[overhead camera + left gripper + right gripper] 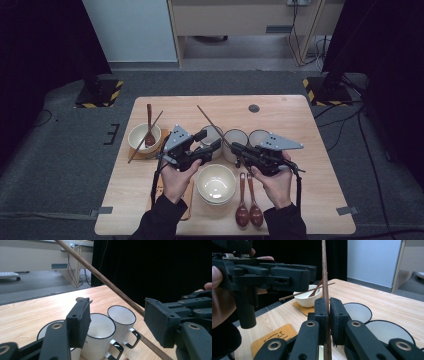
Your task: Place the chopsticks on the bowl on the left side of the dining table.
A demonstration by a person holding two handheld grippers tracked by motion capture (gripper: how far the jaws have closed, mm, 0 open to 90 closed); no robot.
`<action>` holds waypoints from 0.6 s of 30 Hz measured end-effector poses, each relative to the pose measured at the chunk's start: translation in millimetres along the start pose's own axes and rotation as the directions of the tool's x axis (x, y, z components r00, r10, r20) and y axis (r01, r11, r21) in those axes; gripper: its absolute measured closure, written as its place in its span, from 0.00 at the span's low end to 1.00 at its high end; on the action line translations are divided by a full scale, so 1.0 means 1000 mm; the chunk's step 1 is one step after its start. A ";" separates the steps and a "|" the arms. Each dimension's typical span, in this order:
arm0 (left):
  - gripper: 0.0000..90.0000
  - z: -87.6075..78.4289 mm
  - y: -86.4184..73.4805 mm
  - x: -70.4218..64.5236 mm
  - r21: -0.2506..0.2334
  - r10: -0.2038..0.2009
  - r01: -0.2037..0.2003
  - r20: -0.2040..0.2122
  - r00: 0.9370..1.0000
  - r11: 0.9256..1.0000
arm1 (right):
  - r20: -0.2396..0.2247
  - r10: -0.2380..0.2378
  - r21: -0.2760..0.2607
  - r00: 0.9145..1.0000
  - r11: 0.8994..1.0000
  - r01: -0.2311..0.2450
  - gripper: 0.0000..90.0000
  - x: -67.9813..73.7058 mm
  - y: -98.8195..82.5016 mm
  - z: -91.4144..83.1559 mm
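The right claw (329, 315) is clenched on 1 wooden chopstick (324, 285), held above the 3 mugs (100, 327) mid-desk (its tip slants toward the far edge). The left claw (115, 322) is released, jaws either side of the stick without touching. If it closes off-centre, the stick could twist loose and drop among the mugs.

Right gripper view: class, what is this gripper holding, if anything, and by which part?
The right gripper is shut on a wooden chopstick, clamped near its lower end; most of the stick rises above the pads.
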State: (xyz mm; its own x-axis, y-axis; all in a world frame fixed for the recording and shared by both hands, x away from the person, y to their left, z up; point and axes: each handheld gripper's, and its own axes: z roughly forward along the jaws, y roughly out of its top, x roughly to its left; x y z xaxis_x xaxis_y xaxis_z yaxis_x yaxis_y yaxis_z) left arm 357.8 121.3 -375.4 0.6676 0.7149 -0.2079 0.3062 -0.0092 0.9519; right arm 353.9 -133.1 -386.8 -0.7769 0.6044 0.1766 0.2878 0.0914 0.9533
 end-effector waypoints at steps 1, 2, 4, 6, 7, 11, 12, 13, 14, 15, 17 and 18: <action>0.43 0.000 0.000 0.000 0.001 0.000 0.000 0.000 1.000 1.000 | -0.002 -0.001 0.002 1.000 1.000 0.001 0.94 0.000 0.000 0.001; 0.44 0.001 0.000 -0.001 -0.001 0.001 -0.001 0.000 1.000 1.000 | -0.003 -0.003 0.005 1.000 1.000 0.003 0.94 0.001 0.000 0.001; 0.45 0.002 -0.001 -0.001 -0.003 -0.002 0.002 0.004 1.000 1.000 | -0.007 -0.004 0.007 1.000 1.000 0.004 0.94 0.002 -0.001 0.003; 0.47 0.002 -0.001 -0.002 -0.005 -0.003 0.003 0.008 1.000 1.000 | -0.009 -0.007 0.009 1.000 1.000 0.007 0.94 0.003 -0.001 0.004; 0.48 0.003 -0.001 -0.002 -0.005 -0.005 0.005 0.011 1.000 1.000 | -0.010 -0.007 0.009 1.000 1.000 0.007 0.94 0.004 -0.001 0.005; 0.53 0.004 -0.003 -0.003 -0.012 -0.020 0.020 0.014 1.000 1.000 | -0.014 -0.009 0.011 1.000 1.000 0.009 0.94 0.005 -0.001 0.007; 0.55 0.004 -0.003 -0.003 -0.013 -0.024 0.024 0.013 1.000 1.000 | -0.014 -0.009 0.013 1.000 1.000 0.010 0.94 0.006 -0.001 0.008; 0.56 0.004 -0.003 -0.003 -0.012 -0.026 0.026 0.014 1.000 1.000 | -0.015 -0.011 0.014 1.000 1.000 0.011 0.94 0.006 -0.002 0.008; 0.56 0.005 -0.004 -0.004 -0.012 -0.028 0.028 0.015 0.999 1.000 | -0.016 -0.011 0.016 1.000 1.000 0.011 0.94 0.007 -0.002 0.009; 0.57 0.005 -0.004 -0.004 -0.012 -0.031 0.031 0.015 0.999 0.999 | -0.017 -0.012 0.016 1.000 1.000 0.012 0.94 0.007 -0.002 0.009; 0.59 0.005 -0.004 -0.004 -0.013 -0.036 0.036 0.014 0.999 0.999 | -0.020 -0.015 0.018 1.000 1.000 0.015 0.94 0.008 -0.002 0.010; 0.60 0.005 -0.004 -0.004 -0.015 -0.036 0.037 0.013 0.999 0.999 | -0.020 -0.017 0.019 1.000 1.000 0.017 0.94 0.008 -0.002 0.010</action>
State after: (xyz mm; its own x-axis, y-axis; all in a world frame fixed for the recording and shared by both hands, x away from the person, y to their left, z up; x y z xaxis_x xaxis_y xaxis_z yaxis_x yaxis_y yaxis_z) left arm 357.6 114.7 -379.8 0.6646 0.7058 -0.2453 0.3202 0.0276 0.9470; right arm 352.6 -120.0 -390.1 -0.7929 0.5864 0.1654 0.2850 0.1170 0.9514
